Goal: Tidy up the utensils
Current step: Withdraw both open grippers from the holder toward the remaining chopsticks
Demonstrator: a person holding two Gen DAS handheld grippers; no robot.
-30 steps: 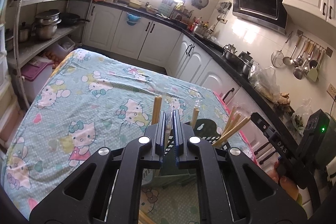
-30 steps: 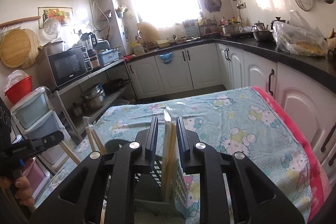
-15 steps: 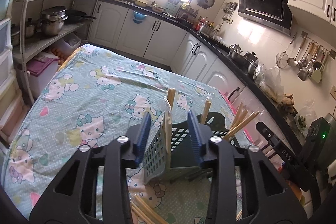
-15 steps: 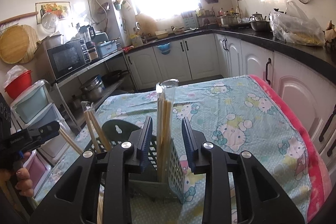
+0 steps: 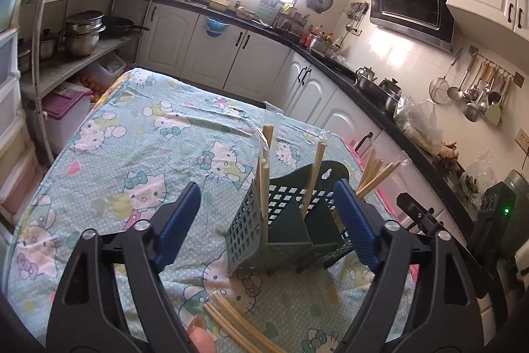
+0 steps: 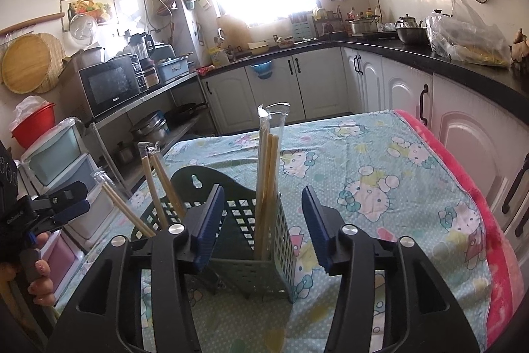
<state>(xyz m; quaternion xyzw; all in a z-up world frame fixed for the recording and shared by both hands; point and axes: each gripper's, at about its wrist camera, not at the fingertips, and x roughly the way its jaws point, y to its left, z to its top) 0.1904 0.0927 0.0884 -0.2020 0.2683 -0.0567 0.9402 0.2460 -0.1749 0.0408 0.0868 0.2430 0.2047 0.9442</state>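
A dark green slotted utensil caddy [image 5: 244, 234] [image 6: 284, 240] stands on the table. Wrapped wooden chopsticks [image 5: 264, 174] [image 6: 269, 174] stand upright in its near compartment, and more pairs [image 5: 314, 174] [image 6: 158, 184] lean in the other slots. My left gripper [image 5: 267, 220] is opening wide around the caddy; its pads touch nothing. My right gripper [image 6: 263, 224] is opening too, with the wrapped chopsticks standing free between its pads. Loose chopsticks [image 5: 231, 326] lie on the cloth under the left gripper.
The table wears a cartoon-cat cloth [image 5: 139, 154] with a pink edge [image 6: 489, 220] on one side. White cabinets [image 6: 463, 138] run close along that side. A metal shelf with pots [image 5: 79, 35] and plastic drawers [image 6: 56, 161] stand on the other.
Both grippers went from shut on wrapped chopsticks to spread apart. The chopsticks were let go and now stand in the caddy by themselves.
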